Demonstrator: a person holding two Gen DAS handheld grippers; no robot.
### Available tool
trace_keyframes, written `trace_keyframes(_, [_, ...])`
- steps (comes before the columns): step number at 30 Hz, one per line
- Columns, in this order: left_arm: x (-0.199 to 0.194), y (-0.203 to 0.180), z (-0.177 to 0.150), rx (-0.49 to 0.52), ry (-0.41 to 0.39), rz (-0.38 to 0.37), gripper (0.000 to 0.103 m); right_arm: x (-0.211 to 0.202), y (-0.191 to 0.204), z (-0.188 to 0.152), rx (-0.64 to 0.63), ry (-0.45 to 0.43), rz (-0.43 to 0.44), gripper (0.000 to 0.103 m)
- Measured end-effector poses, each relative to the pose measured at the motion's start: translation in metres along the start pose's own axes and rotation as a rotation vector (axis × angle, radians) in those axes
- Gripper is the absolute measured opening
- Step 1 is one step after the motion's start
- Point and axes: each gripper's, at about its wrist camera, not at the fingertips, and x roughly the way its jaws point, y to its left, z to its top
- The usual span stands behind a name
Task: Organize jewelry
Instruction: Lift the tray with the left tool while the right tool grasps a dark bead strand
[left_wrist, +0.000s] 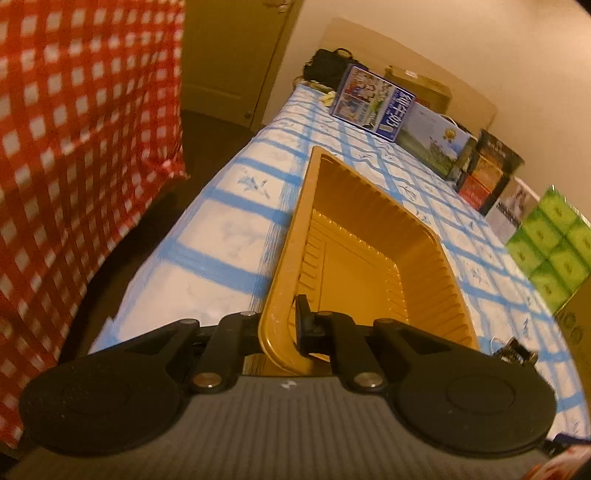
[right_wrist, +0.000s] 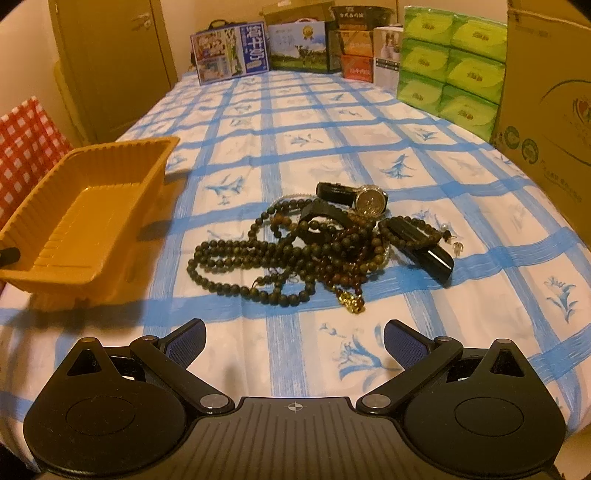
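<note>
— Where are we, would you say?

— We seem to be in a room of a home. We see a table under a blue checked tablecloth (right_wrist: 332, 122), a plain door (right_wrist: 107, 62) in a cream wall, and a red checked cloth (left_wrist: 74, 147) hanging nearby.

— And along the wall?

— Tissue packs (right_wrist: 450, 62), printed boxes (right_wrist: 229, 51) and a cardboard carton (right_wrist: 550, 103), as we keep household stock.

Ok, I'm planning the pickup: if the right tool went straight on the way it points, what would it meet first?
Probably bare tablecloth just ahead of the open right tool; the bead pile lies further on, though depth is unclear.
</note>
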Motion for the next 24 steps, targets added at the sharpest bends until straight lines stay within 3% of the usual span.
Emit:
trace_keyframes(2, [-0.003, -0.009, 0.004, 0.047, -0.012, 0.012, 0.008, 0.001, -0.003, 0.0, 0.002, -0.018, 0.001, 0.1])
trace_keyframes(8, [-0.006, -0.028, 0.009, 0.137, -0.02, 0.041, 0.008, 0.016, -0.025, 0.003, 0.01, -0.035, -0.013, 0.068])
trace_keyframes(19, [-0.009, -0.044, 0.012, 0.204, -0.025, 0.065, 0.008, 0.041, -0.047, 0.013, -0.023, -0.031, -0.029, 0.027])
trace_keyframes(21, [-0.009, -0.044, 0.011, 0.206, -0.023, 0.065, 0.008, 0.041, -0.047, 0.014, -0.028, -0.023, -0.015, 0.005])
trace_keyframes(24, [-0.009, -0.043, 0.012, 0.207, -0.022, 0.066, 0.008, 0.036, -0.042, 0.014, -0.055, -0.031, -0.029, 0.005])
